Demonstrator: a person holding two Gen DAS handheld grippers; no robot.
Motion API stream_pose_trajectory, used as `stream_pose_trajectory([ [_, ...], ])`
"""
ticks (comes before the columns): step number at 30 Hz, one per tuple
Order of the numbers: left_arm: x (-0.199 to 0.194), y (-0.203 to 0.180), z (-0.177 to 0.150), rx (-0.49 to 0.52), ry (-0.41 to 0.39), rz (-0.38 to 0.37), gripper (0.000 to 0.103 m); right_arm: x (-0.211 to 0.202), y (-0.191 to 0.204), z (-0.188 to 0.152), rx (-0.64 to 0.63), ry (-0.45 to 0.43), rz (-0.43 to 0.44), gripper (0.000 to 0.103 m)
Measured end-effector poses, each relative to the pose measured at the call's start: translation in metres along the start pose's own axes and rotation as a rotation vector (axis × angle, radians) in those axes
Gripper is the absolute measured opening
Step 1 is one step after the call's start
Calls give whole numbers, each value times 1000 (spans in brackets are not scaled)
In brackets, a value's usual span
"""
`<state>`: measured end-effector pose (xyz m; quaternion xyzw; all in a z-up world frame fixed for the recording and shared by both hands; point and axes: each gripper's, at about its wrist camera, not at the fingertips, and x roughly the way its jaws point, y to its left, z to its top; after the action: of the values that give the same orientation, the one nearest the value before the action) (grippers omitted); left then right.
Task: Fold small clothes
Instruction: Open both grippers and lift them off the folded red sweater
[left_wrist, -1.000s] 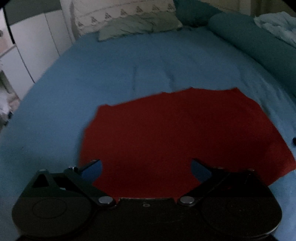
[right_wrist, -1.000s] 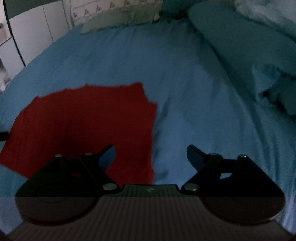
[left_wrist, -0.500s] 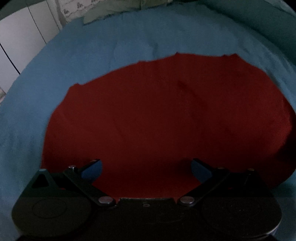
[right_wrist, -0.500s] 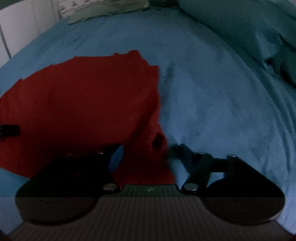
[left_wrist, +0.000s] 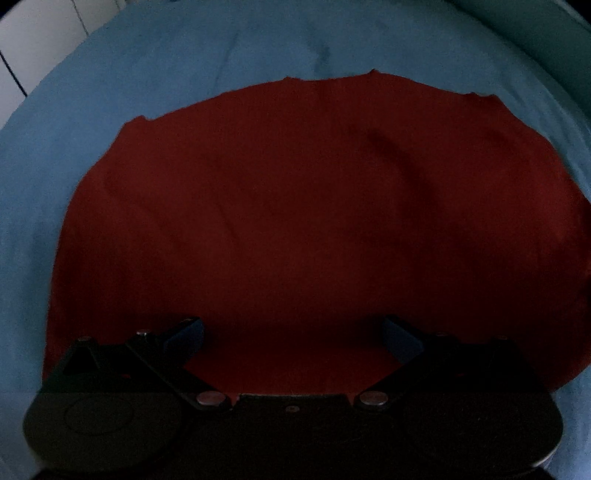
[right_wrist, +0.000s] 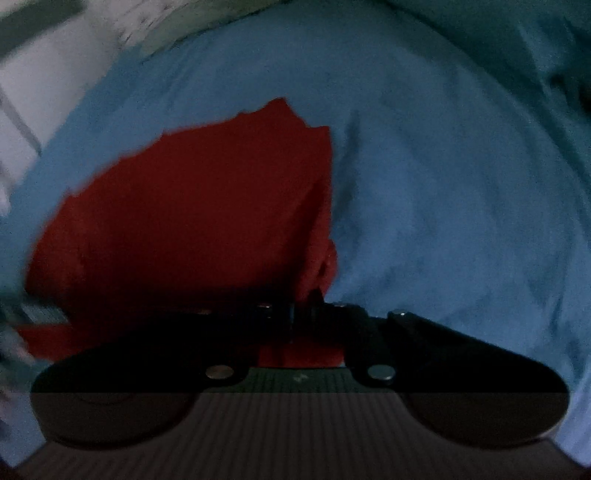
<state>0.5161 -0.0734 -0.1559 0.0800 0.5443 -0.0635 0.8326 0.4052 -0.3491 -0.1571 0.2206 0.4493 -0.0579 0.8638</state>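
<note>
A dark red cloth (left_wrist: 314, 221) lies spread on the blue bedsheet (left_wrist: 184, 62). My left gripper (left_wrist: 293, 332) is open, low over the cloth's near edge, with cloth between its fingers. In the right wrist view the red cloth (right_wrist: 192, 218) has its right near corner lifted and bunched. My right gripper (right_wrist: 293, 310) is shut on that corner, and the cloth's right edge rises in a fold toward the fingers.
A teal duvet (right_wrist: 517, 44) lies bunched at the far right of the bed. White cupboard doors (left_wrist: 33, 40) stand at the far left. Pale pillows (right_wrist: 122, 29) show blurred at the head of the bed.
My right gripper closed on the cloth's right near corner and lifted it, so that edge now folds up. My left gripper moved down and forward over the cloth and stays open.
</note>
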Motion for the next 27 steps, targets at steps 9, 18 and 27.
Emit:
stream_pose_trajectory([
  [9, -33, 46, 4, -34, 5, -46, 103, -45, 106, 66, 27, -4, 393, 22],
  [18, -59, 146, -72, -63, -25, -15, 103, 64, 332, -20, -494, 330, 570, 22],
  [27, -62, 169, -114, -158, -50, -95, 103, 93, 351, -60, -507, 327, 530, 86],
])
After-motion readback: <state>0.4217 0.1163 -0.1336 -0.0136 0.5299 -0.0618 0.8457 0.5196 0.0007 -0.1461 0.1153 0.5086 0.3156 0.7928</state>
